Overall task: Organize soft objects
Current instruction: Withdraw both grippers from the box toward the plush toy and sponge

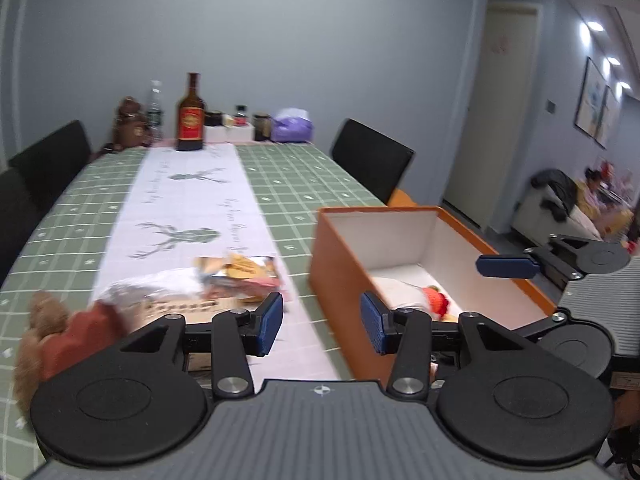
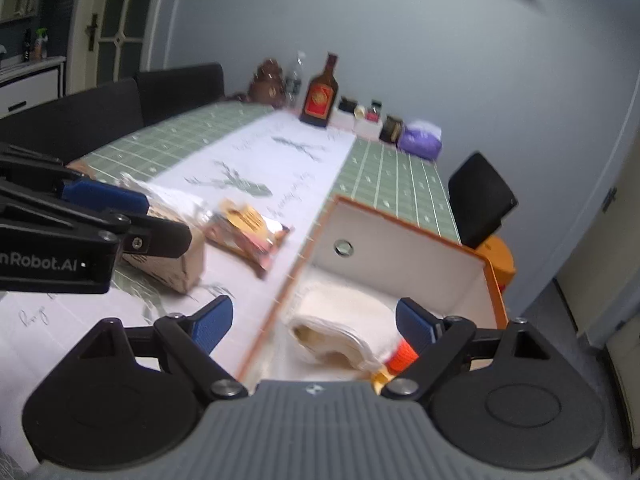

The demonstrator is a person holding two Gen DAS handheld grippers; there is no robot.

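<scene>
An orange box with a white inside (image 1: 404,224) (image 2: 404,236) stands on the table at the right. In it lies a white soft toy with a red-orange part (image 1: 434,300) (image 2: 344,332). My left gripper (image 1: 322,322) is open and empty, just above the table beside the box's left wall. My right gripper (image 2: 314,330) is open and empty, over the box's near end above the white toy; it also shows in the left wrist view (image 1: 508,266). A brown plush bear in a red top (image 1: 56,328) lies at the near left. A snack packet (image 1: 240,274) (image 2: 250,230) and a white soft item (image 1: 156,286) lie on the runner.
A kraft paper box (image 2: 168,260) sits by the packet. A brown bottle (image 1: 191,114), a water bottle, jars, a purple tissue pack (image 1: 292,126) and a brown figure (image 1: 130,122) stand at the table's far end. Black chairs (image 1: 370,156) flank the table.
</scene>
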